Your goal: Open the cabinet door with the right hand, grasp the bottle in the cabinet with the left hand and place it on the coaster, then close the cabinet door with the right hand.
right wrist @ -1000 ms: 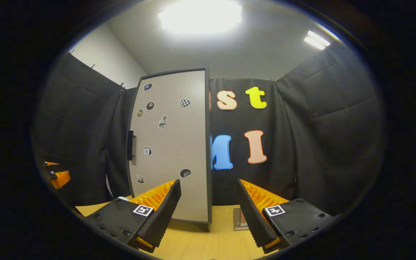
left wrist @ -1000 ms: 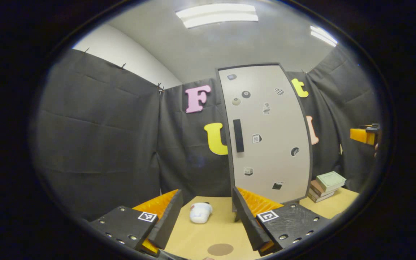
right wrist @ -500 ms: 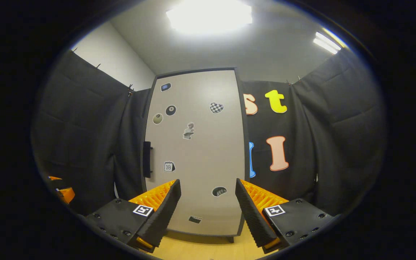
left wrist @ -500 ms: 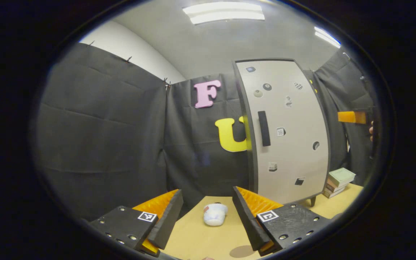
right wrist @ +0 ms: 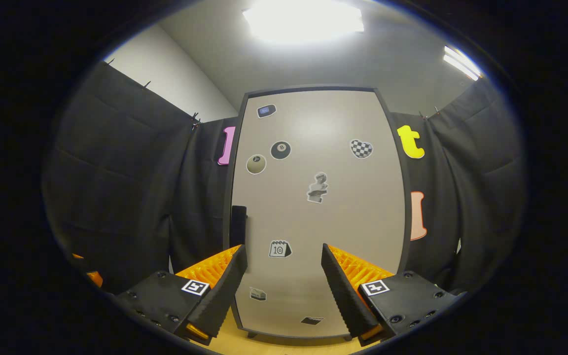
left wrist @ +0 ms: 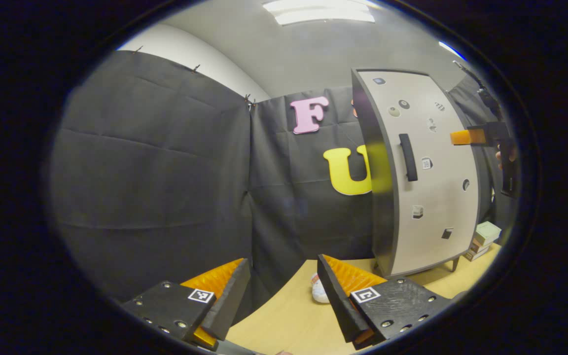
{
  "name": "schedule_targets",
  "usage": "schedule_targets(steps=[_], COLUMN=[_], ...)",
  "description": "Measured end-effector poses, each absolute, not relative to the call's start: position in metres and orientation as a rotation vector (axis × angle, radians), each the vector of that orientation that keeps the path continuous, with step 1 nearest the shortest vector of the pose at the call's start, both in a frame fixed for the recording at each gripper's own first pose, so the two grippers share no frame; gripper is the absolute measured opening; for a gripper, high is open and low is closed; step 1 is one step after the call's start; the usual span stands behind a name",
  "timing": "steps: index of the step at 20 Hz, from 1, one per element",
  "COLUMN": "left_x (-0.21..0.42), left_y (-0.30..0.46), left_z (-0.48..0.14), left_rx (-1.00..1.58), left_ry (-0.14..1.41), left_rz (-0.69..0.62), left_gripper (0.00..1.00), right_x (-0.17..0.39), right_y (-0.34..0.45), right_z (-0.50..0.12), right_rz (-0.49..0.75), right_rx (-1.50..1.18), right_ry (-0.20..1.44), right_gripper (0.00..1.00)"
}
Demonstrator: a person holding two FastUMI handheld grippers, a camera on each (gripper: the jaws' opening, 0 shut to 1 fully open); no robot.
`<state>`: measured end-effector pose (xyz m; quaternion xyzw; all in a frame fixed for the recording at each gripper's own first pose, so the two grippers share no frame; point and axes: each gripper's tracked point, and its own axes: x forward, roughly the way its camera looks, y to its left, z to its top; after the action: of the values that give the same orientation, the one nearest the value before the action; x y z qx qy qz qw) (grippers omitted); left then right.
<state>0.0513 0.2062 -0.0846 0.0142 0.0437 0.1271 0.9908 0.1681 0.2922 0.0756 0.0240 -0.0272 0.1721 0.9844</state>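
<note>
A tall pale cabinet [right wrist: 313,212] stands face-on in the right gripper view, its door shut and dotted with small stickers. Its dark vertical handle [right wrist: 238,224] is on the door's left edge, just above my left-hand finger. My right gripper [right wrist: 284,291] is open, close in front of the door and touching nothing. The cabinet's inside is hidden. In the left gripper view the cabinet [left wrist: 432,172] and its handle [left wrist: 408,157] stand to the right. The right gripper [left wrist: 461,137] hovers level with the upper door. My left gripper [left wrist: 284,296] is open over the table, holding nothing.
A small white container [left wrist: 318,292] lies on its side on the wooden table [left wrist: 284,320], partly behind my left gripper's right-hand finger. A stack of books [left wrist: 483,239] sits right of the cabinet. The left gripper [right wrist: 89,273] shows low at the left of the right gripper view.
The right gripper has swung to face the cabinet door and moved closer. The left gripper view has turned left, shifting the cabinet rightward; the brown coaster has left its bottom edge.
</note>
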Motion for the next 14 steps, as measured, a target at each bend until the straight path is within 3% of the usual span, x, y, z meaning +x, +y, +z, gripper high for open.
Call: schedule_targets(steps=[11,14], left_x=[0.045,0.044], left_y=[0.271,0.28], left_z=[-0.117,-0.124], left_rx=[0.019,0.019], left_ry=[0.129,0.14], left_rz=[0.351,0.373], left_gripper=[0.84,0.85], right_x=[0.223,0.244], right_y=[0.388,0.398], right_z=[0.067,0.059], right_rz=[0.375,0.352], right_rx=[0.036,0.027], right_ry=[0.001,0.04], right_gripper=[0.98,0.94])
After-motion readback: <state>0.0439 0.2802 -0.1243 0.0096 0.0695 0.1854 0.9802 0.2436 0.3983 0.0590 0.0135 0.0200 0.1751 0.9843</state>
